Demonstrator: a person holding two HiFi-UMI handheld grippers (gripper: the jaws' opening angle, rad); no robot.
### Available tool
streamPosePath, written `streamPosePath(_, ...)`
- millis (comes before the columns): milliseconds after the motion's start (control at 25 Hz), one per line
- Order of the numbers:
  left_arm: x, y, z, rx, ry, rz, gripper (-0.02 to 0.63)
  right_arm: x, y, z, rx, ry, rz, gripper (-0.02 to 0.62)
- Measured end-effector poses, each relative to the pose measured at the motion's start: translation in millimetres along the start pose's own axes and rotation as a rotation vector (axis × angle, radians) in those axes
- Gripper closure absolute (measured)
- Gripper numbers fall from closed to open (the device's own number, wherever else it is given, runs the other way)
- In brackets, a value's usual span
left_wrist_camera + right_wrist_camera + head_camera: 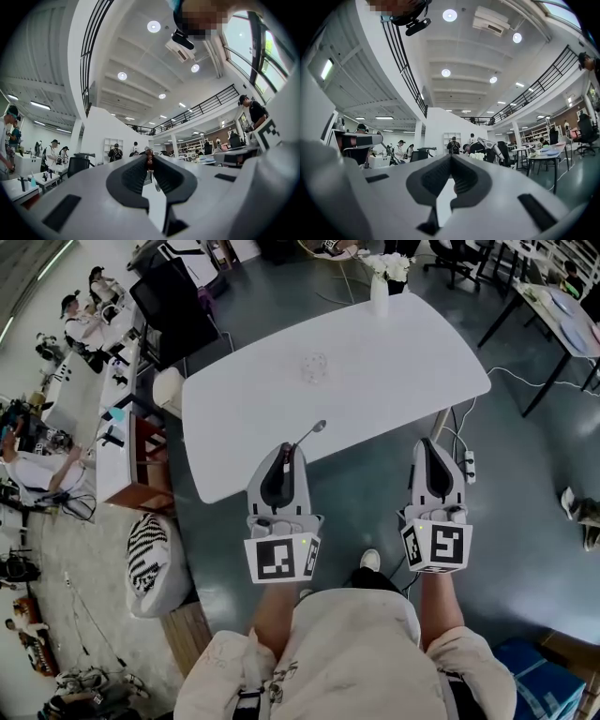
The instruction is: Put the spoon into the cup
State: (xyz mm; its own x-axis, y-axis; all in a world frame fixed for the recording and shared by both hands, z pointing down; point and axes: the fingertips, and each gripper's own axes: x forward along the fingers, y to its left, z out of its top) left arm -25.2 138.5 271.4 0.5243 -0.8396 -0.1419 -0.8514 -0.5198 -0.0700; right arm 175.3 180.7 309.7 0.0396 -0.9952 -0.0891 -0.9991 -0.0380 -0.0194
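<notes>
In the head view my left gripper (289, 449) is shut on the handle of a metal spoon (310, 433), over the near edge of the white table (394, 362). The spoon's bowl points out toward the far right. In the left gripper view the jaws (149, 157) meet on a thin dark piece at their tips. A small clear cup (315, 367) stands near the middle of the table, well beyond the spoon. My right gripper (428, 442) hangs off the table's near right edge, over the floor; in the right gripper view its jaws (450, 157) are shut with nothing between them.
A white vase of flowers (380, 285) stands at the table's far end. A black chair (173, 301) is beyond the left corner, a striped bag (148, 554) and a low cabinet (141, 460) to the left. A power strip (467, 465) lies on the floor.
</notes>
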Motion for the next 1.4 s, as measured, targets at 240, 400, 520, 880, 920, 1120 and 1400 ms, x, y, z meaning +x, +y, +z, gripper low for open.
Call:
streamPosePath(240,31,-23,0,0.017,0.005,0.034,0.569,18,-49,0,0.023,-0.002,0.012,0.607)
streamPosePath(400,54,-30,1,0.003,0.016,0.044,0.569,35,-66,3,0.014,-0.004,0.024,0.607)
streamPosePath(520,67,-33,6,0.013,0.007,0.046,0.569,46,-73,5,0.008,-0.017,0.04,0.607)
streamPosePath(880,91,-9,-9,0.004,0.006,0.07,0.569,87,-55,-12,-0.011,0.014,0.086,0.607)
streamPosePath(920,93,-3,-11,0.002,0.005,0.074,0.569,93,-49,-13,-0.014,0.014,0.093,0.607)
streamPosePath(1120,111,26,-24,-0.016,0.002,0.096,0.569,127,-34,-14,-0.033,0.007,0.115,0.607)
streamPosePath(1400,153,75,-45,-0.048,0.003,0.108,0.569,188,-9,-26,-0.058,0.025,0.132,0.607)
